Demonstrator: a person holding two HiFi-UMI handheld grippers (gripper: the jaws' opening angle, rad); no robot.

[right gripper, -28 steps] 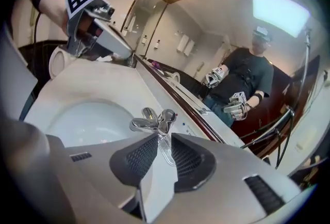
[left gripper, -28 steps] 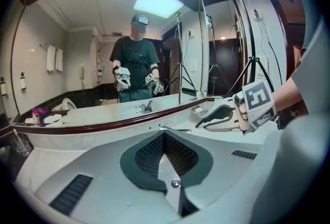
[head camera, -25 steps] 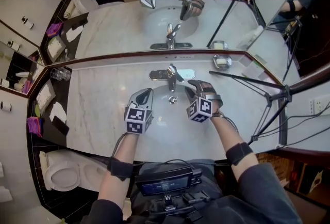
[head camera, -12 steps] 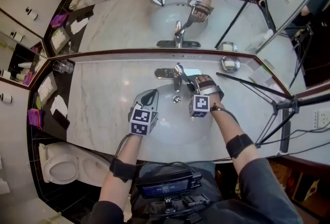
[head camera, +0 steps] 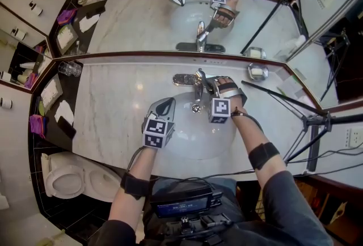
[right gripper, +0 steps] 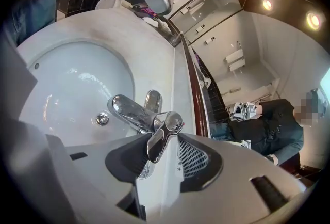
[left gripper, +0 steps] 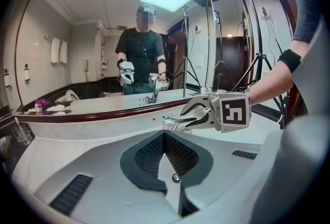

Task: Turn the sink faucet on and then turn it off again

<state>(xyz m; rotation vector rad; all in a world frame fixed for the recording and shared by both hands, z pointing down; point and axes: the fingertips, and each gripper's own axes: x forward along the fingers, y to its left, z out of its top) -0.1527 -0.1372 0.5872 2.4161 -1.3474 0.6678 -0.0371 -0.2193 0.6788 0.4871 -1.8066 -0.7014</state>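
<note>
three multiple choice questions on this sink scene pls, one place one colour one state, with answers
1. Where is the faucet lever? A out of view; B between the fingers of the right gripper; C far from both grippers
2. What colour is the faucet? A shiny silver; B black; C gold
3. How are the fingers of the left gripper? A wide open; B shut on the faucet; C shut, empty
Answers: B, the right gripper view shows the lever between fingers that have just been opening, not pressing it; A, its chrome gleams; C, the left gripper view shows them meeting on nothing.
</note>
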